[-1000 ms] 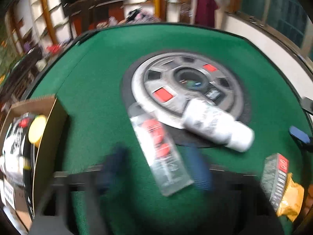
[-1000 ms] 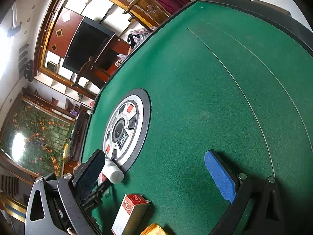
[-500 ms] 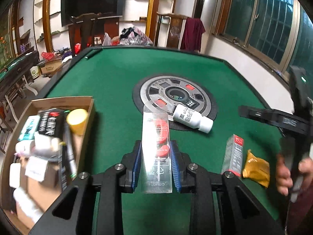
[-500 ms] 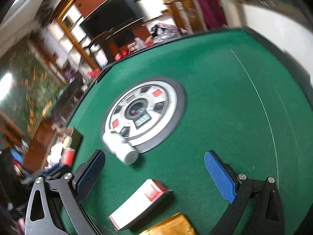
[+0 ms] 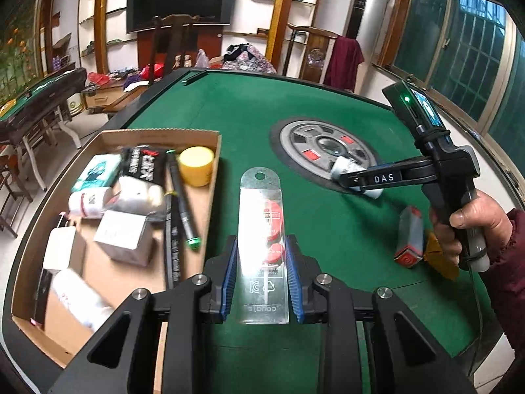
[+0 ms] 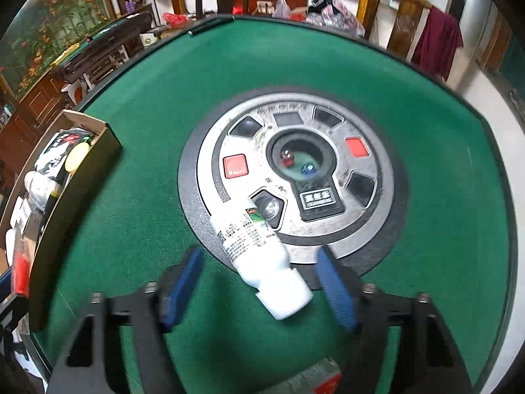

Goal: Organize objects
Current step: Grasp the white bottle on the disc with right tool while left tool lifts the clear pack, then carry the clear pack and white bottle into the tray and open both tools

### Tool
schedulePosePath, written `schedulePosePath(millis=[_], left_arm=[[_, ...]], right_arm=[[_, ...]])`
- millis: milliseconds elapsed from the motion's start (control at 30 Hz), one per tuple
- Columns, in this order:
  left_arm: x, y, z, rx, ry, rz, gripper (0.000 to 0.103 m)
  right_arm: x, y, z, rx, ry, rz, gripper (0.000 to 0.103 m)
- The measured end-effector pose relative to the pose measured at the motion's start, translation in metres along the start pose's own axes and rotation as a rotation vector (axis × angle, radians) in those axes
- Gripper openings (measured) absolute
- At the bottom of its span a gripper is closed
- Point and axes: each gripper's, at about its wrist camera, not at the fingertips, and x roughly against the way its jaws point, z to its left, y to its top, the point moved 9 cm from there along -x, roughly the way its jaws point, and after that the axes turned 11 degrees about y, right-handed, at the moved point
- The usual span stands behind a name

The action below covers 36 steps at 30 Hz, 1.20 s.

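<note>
Right wrist view: white bottle [image 6: 262,256] lies between the right gripper [image 6: 259,290] jaws – just closing, not yet gripping – long axis 11-to-5; left gripper [image 5: 261,277] clamps the clear packet [image 5: 262,246].

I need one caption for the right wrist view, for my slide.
Right gripper, jaws closing, straddles a white bottle lying on the green table.

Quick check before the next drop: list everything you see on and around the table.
blister pack: 1, clear with red contents, in left gripper
white bottle: 1, lying at disc edge, between right jaws
red-ended box: 1, grey, on felt
yellow packet: 1, beside that box
cardboard box: 1, brown, table's left, holding assorted items
centre disc: 1, silver
table: 1, green felt
left gripper: shut on pack
right gripper: jaws just closing, pads not touching bottle
hand: 1, holding right gripper
</note>
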Motion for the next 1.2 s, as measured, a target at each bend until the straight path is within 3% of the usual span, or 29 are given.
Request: schedulePosePath(millis=[100, 167, 200, 433, 667, 933, 1200], left_arm=[[-0.002, -0.002, 0.005, 0.006, 0.003, 0.008, 0.027], [-0.001, -0.004, 0.005, 0.002, 0.008, 0.003, 0.027], [0.0, -0.005, 0.005, -0.001, 0.009, -0.002, 0.027], [0.016, -0.005, 0.015, 0.032, 0.011, -0.027, 0.027], [0.038, -0.007, 0.056, 0.1, 0.058, -0.063, 0.027], [0.044, -0.025, 0.126, 0.184, 0.183, -0.048, 0.027], [0.023, -0.04, 0.169, 0.211, 0.254, 0.01, 0.027]], right_arm=[[-0.01, -0.001, 0.006, 0.0, -0.009, 0.023, 0.054], [-0.011, -0.003, 0.008, -0.003, -0.017, 0.035, 0.038], [-0.012, -0.004, 0.009, -0.009, -0.02, 0.04, 0.037], [-0.002, -0.013, 0.007, -0.076, 0.01, 0.005, 0.037], [0.034, -0.022, 0.033, -0.112, 0.13, -0.062, 0.037], [0.057, -0.023, 0.121, -0.072, 0.309, -0.101, 0.037], [0.034, -0.027, 0.21, -0.015, 0.448, -0.037, 0.038]])
